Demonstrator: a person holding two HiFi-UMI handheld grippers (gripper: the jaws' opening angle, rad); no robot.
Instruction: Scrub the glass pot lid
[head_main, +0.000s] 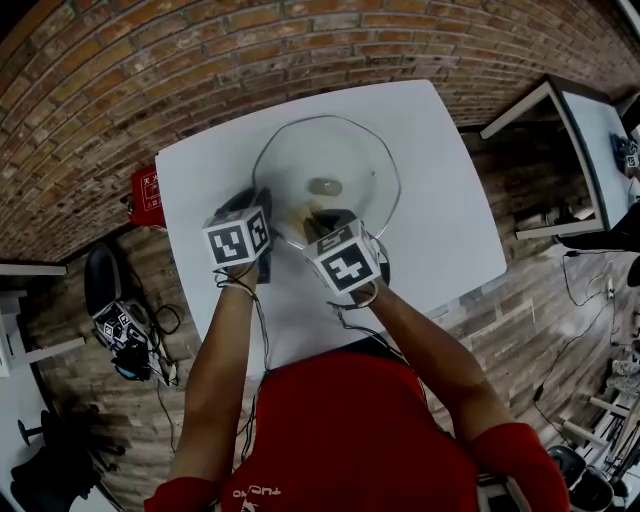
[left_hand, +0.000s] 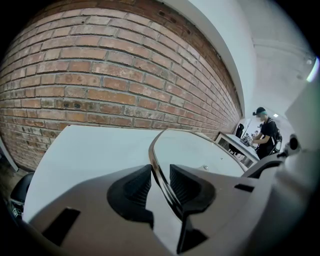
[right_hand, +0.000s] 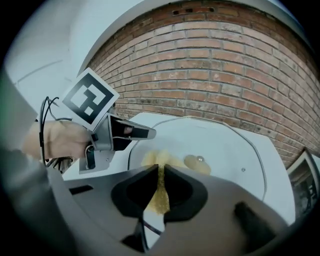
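Overhead plus close views of lid (head_main: 325, 160)

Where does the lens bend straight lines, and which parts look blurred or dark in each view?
Head view: the table edges bulge outward. Left gripper view: the brick wall rows arch strongly, corners go black, the lid rim is sharp. Right gripper view: black corners too, the yellow scrub pad between the fingers looks soft.

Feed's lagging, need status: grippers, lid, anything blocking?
Left gripper clamped on lid rim. Right gripper pinching yellow scrub pad, down on the lid. Nothing blocking on the table.
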